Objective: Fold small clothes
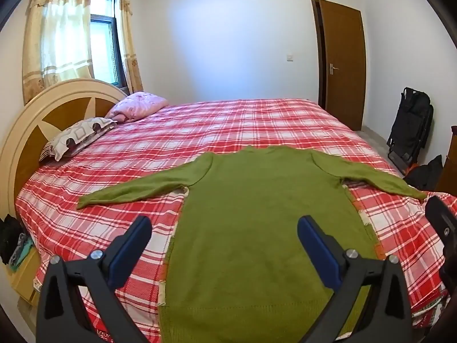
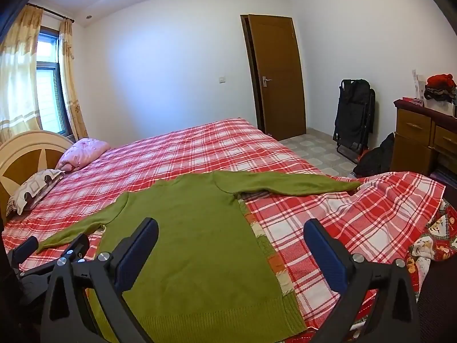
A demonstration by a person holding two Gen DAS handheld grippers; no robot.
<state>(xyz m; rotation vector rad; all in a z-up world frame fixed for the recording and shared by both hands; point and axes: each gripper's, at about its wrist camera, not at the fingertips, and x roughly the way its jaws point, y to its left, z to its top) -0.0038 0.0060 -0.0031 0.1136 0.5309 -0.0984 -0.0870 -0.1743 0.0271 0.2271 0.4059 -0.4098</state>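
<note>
Since the green sweater (image 1: 257, 228) lies flat and face-down-or-up (we cannot tell which) on the bed (image 1: 228, 125), hem toward us and neckline away, both sleeves spread out to the sides, we judge it laid out ready for a first fold, none yet made

Item, left sleeve (image 1: 142, 183): stretched out toward the headboard (image 1: 57, 108), cuff resting on the plaid cover, so an inward fold has room

Item, right sleeve (image 2: 285, 184): stretched toward the foot side, cuff near the rumpled edge of the cover

Item, left gripper (image 1: 224, 228): we hold it above the hem, tilted downward, jaws at full spread, nothing between the pads; it hovers over the sweater's left half

Item, right gripper (image 2: 231, 237): likewise wide and empty, over the sweater's right edge; we judge both are poised to choose a grasp point

Item, a patterned knit layer (image 2: 262, 240) peeking out along the sweater's side edge; whether lining or a second garment, we cannot tell; a pinch there may catch both

Item, surroundings: two pillows (image 1: 82, 134) by the headboard, well apart; curtained window (image 1: 105, 37); wooden door (image 2: 274, 80); folded black chair (image 2: 354, 114); dresser (image 2: 422, 137) bearing red cloth; none obstructs

Item, hazard: loose plaid cover could lift with the knit
</note>
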